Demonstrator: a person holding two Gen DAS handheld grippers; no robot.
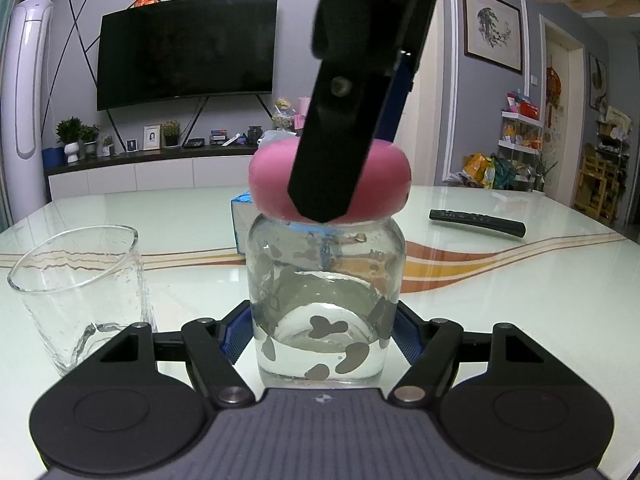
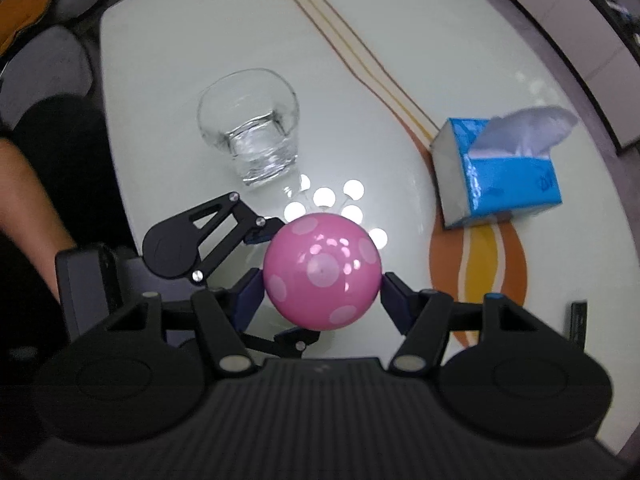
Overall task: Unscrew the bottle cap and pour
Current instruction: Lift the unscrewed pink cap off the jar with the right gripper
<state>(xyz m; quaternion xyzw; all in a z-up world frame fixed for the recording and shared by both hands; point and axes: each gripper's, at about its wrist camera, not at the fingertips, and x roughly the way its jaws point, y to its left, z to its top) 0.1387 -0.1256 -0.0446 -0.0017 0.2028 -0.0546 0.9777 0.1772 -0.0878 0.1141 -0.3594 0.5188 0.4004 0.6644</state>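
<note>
Left tongs [image 1: 322, 332]: blue pads pressed on both sides of the lower body of the glass bottle [image 1: 324, 300], clamping it upright on the tabletop [image 1: 500, 280].

Glass bottle: clear, printed with grey cow-like patches, holding clear liquid; stands near the front edge of the tabletop, between the drinking glass and the remote control.

Cap [image 2: 321, 270]: pink, domed, pale spots on top; seated on the bottle's neck.

Right tongs [image 2: 322, 300]: pointing steeply down from above, closed narrowly on the cap, one blue pad against each side of it. In the left wrist view one black finger [image 1: 332, 148] crosses in front of the cap.

Drinking glass [image 1: 80, 292]: clear, upright, apart from the bottle on its left in the left wrist view; whether it holds liquid cannot be told.

Tissue box [image 2: 500, 176]: blue, white tissue sticking out of its top; behind the bottle.

Remote control [image 1: 476, 222]: black, lying flat, well apart to the right.

Tabletop: glossy white with orange and yellow curved bands.

Background: wall-mounted television [image 1: 186, 50], low cabinet carrying potted plants and picture frames.
</note>
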